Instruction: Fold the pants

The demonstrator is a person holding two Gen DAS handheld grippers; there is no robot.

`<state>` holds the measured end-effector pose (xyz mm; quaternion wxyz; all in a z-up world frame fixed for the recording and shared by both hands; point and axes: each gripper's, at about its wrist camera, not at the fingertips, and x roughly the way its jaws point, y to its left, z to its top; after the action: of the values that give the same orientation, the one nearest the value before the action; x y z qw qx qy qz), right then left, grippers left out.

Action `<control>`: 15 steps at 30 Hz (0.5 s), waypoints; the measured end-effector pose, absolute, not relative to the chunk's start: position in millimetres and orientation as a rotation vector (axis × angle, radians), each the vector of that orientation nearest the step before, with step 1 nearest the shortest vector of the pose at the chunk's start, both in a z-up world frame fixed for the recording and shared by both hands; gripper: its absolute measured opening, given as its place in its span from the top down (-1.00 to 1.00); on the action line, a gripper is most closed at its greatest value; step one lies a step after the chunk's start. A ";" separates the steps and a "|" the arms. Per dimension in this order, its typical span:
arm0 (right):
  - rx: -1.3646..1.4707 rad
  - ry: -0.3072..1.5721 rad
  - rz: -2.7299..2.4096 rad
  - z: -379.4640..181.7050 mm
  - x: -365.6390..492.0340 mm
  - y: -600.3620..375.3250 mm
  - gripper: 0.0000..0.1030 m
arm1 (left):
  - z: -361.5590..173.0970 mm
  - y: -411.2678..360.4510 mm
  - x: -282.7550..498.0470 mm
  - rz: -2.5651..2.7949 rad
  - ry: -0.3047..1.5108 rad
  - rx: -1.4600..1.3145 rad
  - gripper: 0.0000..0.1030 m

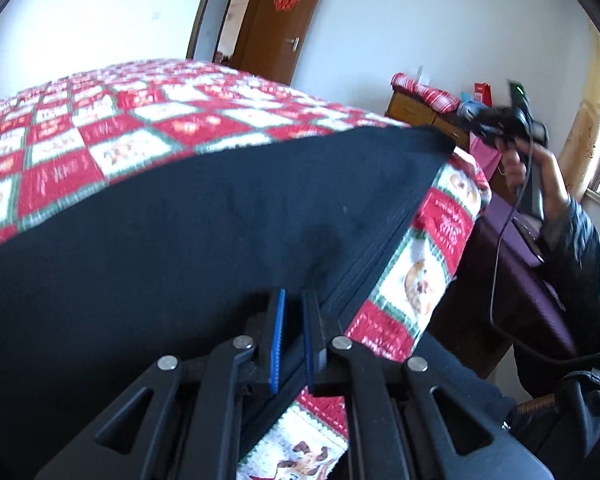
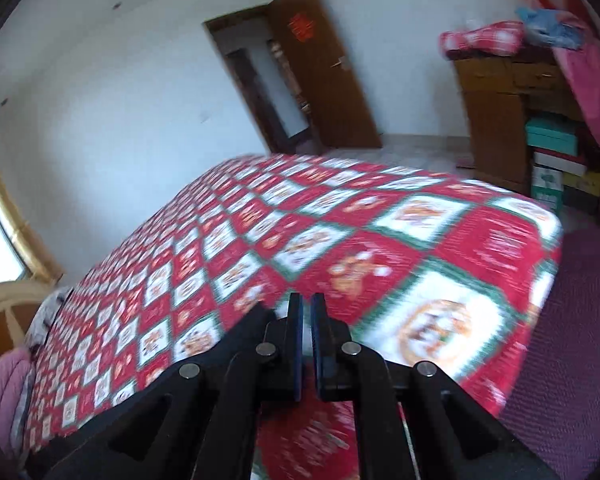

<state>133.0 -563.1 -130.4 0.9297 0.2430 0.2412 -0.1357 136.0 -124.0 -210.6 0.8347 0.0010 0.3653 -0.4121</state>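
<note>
Left gripper [image 1: 294, 340] clamped the dark navy fabric pants [image 1: 204, 216] at the edge; right gripper [image 2: 307, 348] pinched narrow, cloth beside it, grip unclear, probably stretching the pants over the red-and-white patterned quilt [image 1: 100, 128].

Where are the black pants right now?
In the left wrist view the black pants lie spread on the red and white checkered bedspread, near the bed's right edge. The left gripper has its fingers closed on their hem.

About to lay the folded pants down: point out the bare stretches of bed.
The checked quilt lies bare from the black pants at the near edge across to the far side toward the door. The near edge is crowded: pants and both hand-held grippers, left and right.
</note>
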 end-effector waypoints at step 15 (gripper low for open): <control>0.460 0.861 -0.129 -158.1 235.9 -566.5 0.91 | -214.0 -120.1 136.3 -0.878 0.775 -0.026 0.83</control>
<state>235.9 -566.5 -158.1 0.8812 0.2209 0.4134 -0.0617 136.3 -120.1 -214.0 0.8332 -0.0125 0.3658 -0.4145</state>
